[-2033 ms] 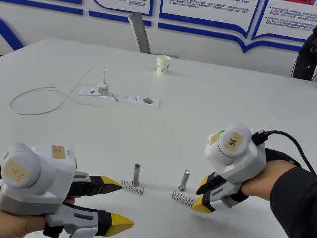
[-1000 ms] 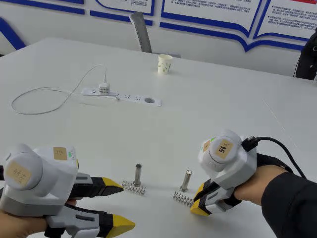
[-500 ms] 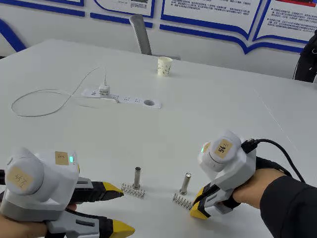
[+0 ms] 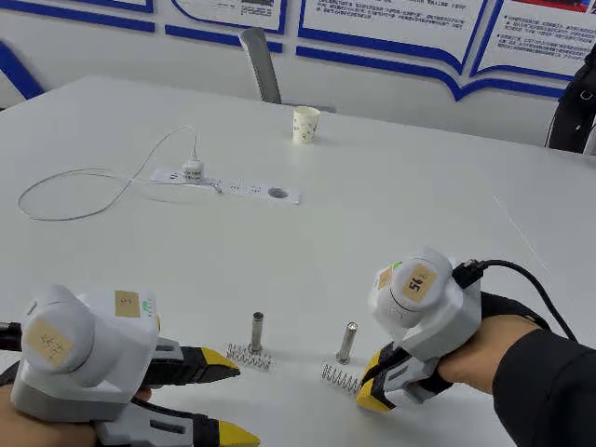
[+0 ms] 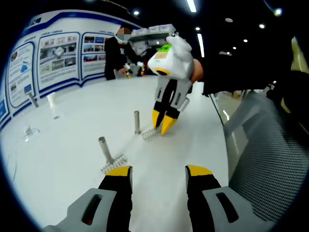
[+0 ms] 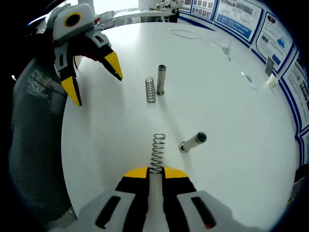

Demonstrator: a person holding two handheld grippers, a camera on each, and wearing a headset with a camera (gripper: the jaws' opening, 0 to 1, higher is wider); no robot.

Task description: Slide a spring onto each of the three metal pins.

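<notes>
Right gripper (image 6: pixel 150 170) jaws now closed on spring (image 6: pixel 157 150) (left gripper (image 5: pixel 158 170) still open).

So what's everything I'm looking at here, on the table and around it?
Table: one, white, under everything.
Metal pins: two, silver, upright between the grippers; left pin, right pin.
Left spring: one, silver, lying at the left pin's base.
Right spring: one, silver, lying by the right pin.
Paper cup: one, white, far side.
Power strip: one, white, mid-table, with charger and looping white cable.
Chair: one, grey, behind the table.
Posters: several, blue-bordered, back wall.
Left gripper: one, white, yellow-tipped, open.
Right gripper: one, same colours, shut on the right spring's end.
Sleeve: one, dark, lower right.
</notes>
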